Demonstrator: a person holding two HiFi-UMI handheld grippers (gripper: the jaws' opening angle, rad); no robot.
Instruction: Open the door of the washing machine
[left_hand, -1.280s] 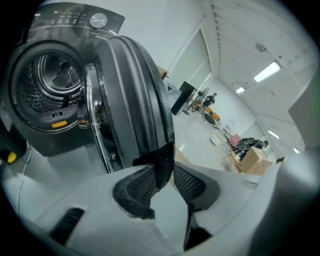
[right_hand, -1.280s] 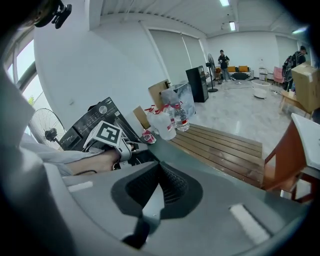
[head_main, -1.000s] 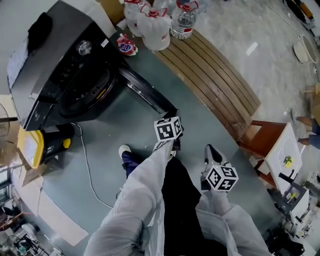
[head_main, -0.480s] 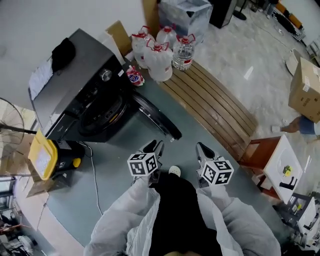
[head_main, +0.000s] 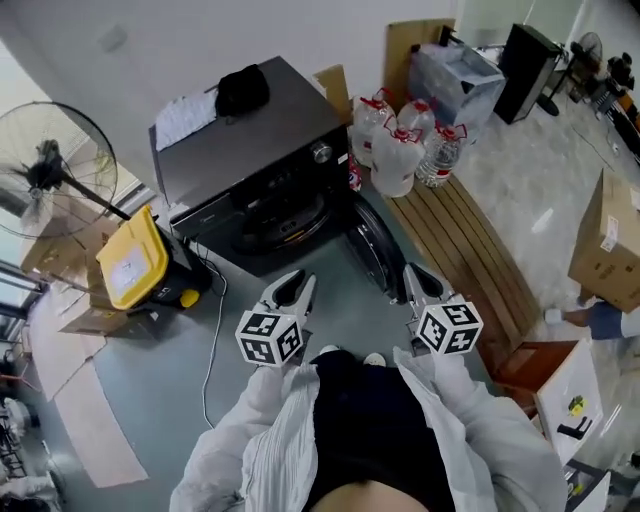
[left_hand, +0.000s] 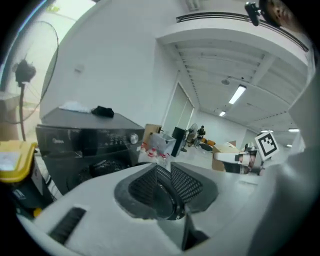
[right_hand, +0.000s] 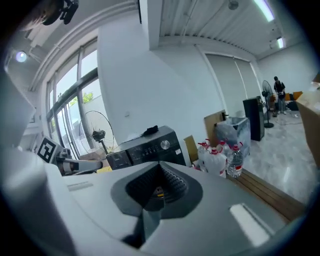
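The dark grey washing machine (head_main: 260, 150) stands against the wall, its round door (head_main: 372, 255) swung open to the right of the drum opening (head_main: 285, 215). My left gripper (head_main: 290, 288) hovers in front of the drum, well apart from the machine. Its jaws have just been closing and stand slightly open with nothing between them. My right gripper (head_main: 420, 280) hangs beside the open door without touching it, its tips together and empty. The left gripper view looks past its gripper (left_hand: 161, 167) at the washing machine (left_hand: 90, 140). The right gripper view looks past its gripper (right_hand: 159, 166) at the washing machine (right_hand: 150, 147).
Several water bottles (head_main: 400, 150) stand right of the machine, at the head of a slatted wooden bench (head_main: 470, 260). A yellow-lidded box (head_main: 130, 265) and a fan (head_main: 50, 165) are on the left. A black cloth (head_main: 243, 90) lies on the machine. A cable (head_main: 212, 330) runs across the floor.
Both grippers have risen and drawn back from the open door; the left one was at the door's edge a second ago. The head view has lifted, showing the whole machine.
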